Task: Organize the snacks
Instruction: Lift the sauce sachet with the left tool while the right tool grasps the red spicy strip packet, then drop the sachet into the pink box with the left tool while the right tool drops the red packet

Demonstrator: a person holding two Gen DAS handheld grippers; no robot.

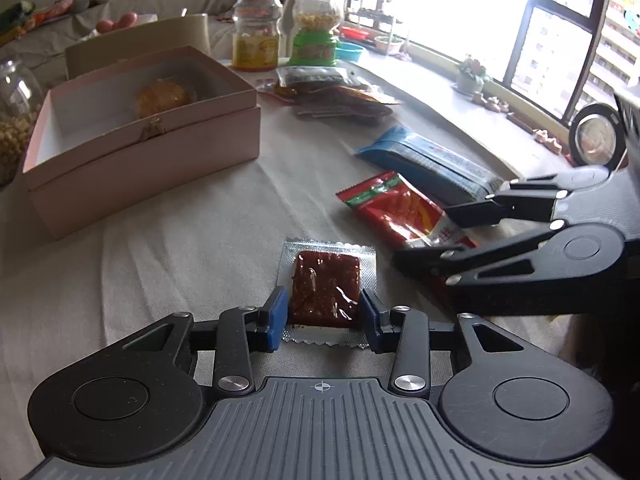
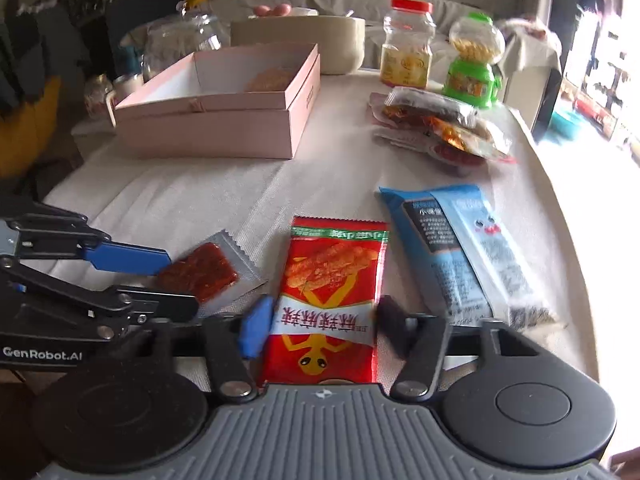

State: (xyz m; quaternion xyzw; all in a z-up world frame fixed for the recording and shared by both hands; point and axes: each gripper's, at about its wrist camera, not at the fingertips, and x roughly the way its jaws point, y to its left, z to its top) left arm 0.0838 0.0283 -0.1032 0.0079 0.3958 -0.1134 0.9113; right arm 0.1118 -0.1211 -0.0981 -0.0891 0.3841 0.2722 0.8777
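Red pkt (image 2: 332, 304) in right gripper (image 2: 320, 326); left gripper (image 2: 176, 280) marked "GenRobot.AI".

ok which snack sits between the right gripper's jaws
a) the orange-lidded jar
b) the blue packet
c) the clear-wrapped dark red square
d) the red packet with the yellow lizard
d: in the right wrist view the red packet with the yellow lizard lies between the jaws of the right gripper, while the blue packet lies off to its side on the tablecloth.
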